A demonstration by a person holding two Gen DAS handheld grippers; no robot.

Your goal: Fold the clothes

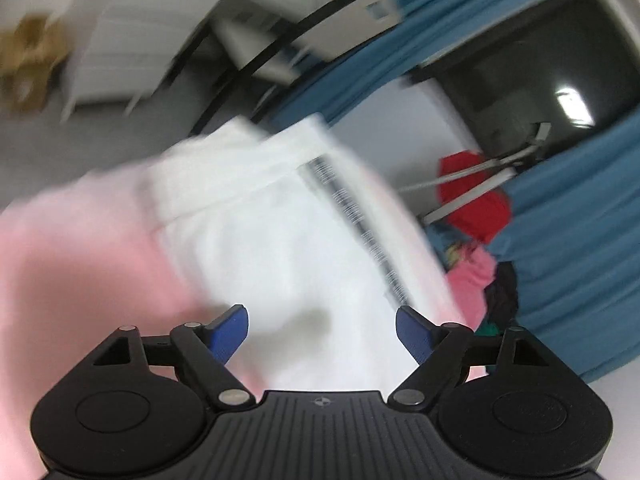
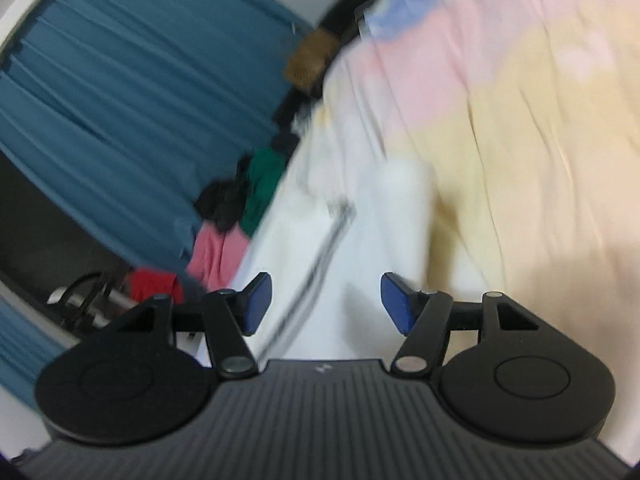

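Observation:
A white garment point(image 1: 272, 232) with a dark striped band along one edge lies on a pink and yellow bedsheet point(image 1: 72, 264). My left gripper point(image 1: 322, 330) is open just above the garment's near part, holding nothing. In the right wrist view the same white garment point(image 2: 344, 248) lies on the pastel sheet point(image 2: 520, 128). My right gripper point(image 2: 326, 302) is open over it, holding nothing. Both views are motion-blurred.
A pile of clothes, red point(image 1: 476, 196), pink point(image 1: 472, 280) and dark, sits at the bed's edge by blue curtains point(image 1: 572, 248). The pile also shows in the right wrist view point(image 2: 236, 216). White furniture point(image 1: 132, 40) and a brown object point(image 1: 32, 64) stand beyond.

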